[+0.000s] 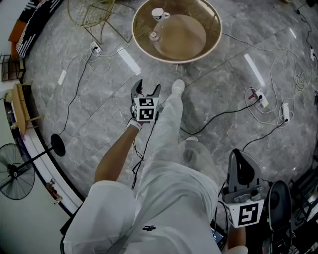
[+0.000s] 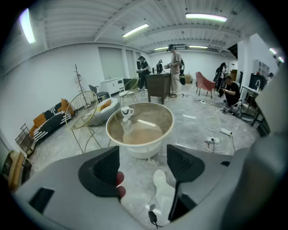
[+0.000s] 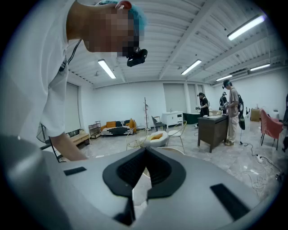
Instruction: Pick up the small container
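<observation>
A small clear container (image 1: 154,36) stands on the round glass table (image 1: 213,42), just in front of a white cup (image 1: 158,13). In the left gripper view the container (image 2: 127,127) sits below the cup (image 2: 126,112) on the table (image 2: 167,130), still some way ahead. My left gripper (image 1: 145,92) is held out over the floor short of the table, jaws wide open and empty; between its fingers (image 2: 143,164) I see only floor and a white shoe. My right gripper (image 1: 240,158) hangs low at my right side, its jaws (image 3: 145,168) closed together on nothing.
Cables and power strips (image 1: 285,111) trail across the marble floor right of the table. My white-trousered leg and shoe (image 1: 177,87) step toward the table. A wire chair (image 1: 92,12) stands at the table's left, a fan (image 1: 15,171) at far left. People stand around a dark desk (image 2: 158,87) in the background.
</observation>
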{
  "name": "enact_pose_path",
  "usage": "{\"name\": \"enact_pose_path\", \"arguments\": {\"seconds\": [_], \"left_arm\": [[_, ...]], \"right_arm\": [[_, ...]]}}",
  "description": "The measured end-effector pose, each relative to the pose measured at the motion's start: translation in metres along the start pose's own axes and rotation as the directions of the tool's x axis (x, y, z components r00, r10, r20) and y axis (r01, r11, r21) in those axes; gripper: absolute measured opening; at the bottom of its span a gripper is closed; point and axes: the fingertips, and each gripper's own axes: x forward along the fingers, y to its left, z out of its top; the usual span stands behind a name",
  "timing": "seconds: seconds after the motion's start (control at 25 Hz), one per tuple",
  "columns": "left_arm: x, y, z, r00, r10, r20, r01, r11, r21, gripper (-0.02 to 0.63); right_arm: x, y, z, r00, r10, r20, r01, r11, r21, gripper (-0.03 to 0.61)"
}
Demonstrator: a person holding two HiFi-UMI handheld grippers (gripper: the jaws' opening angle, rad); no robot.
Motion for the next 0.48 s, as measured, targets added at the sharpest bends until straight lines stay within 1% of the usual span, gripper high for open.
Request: {"name": "enact_pose_path", "arguments": {"seconds": [0.04,0.08,0.12,0.16,0.2,0.28,0.32,0.4,0.48], "left_arm": [[-0.04,-0.015,-0.008,1.0,-0.01,-0.005,0.01,1.0,-0.006,0.319],[-0.08,-0.029,-0.015,1.0,-0.023,-0.007,0.023,1.0,-0.016,0.256],[-0.119,-0.043,-0.02,0.999,-0.038,-0.005,0.038,0.999,-0.035,0.233],[-0.157,-0.054,-0.022,0.999,-0.052,0.001,0.052,0.997,-0.064,0.226],[-0.193,-0.063,-0.021,0.998,-0.059,0.012,0.06,0.993,-0.1,0.185],[-0.254,-0.072,-0.01,0.997,-0.054,0.049,0.061,0.982,-0.18,0.083],[-0.278,-0.076,-0.001,0.996,-0.051,0.068,0.065,0.974,-0.219,0.056],[-0.319,-0.081,0.018,0.993,-0.042,0.113,0.072,0.957,-0.282,0.038],[-0.353,-0.084,0.042,0.983,-0.017,0.181,0.072,0.951,-0.3,0.029]], "right_arm": [[-0.016,0.006,0.006,1.0,-0.002,0.01,0.002,1.0,0.003,0.005],[-0.031,0.013,0.013,1.0,-0.005,0.02,0.005,1.0,0.006,0.005],[-0.045,0.021,0.02,0.999,-0.009,0.031,0.009,1.0,0.01,0.005],[-0.059,0.028,0.027,0.999,-0.01,0.038,0.01,1.0,0.013,0.005],[-0.072,0.036,0.032,0.999,-0.008,0.041,0.007,1.0,0.013,0.005],[-0.09,0.048,0.041,0.999,0.001,0.051,-0.002,1.0,0.017,0.005],[-0.095,0.053,0.045,0.998,0.005,0.057,-0.006,1.0,0.022,0.005],[-0.099,0.064,0.048,0.998,0.019,0.058,-0.021,0.999,0.026,0.005],[-0.097,0.074,0.051,0.998,0.036,0.057,-0.037,0.999,0.02,0.005]]}}
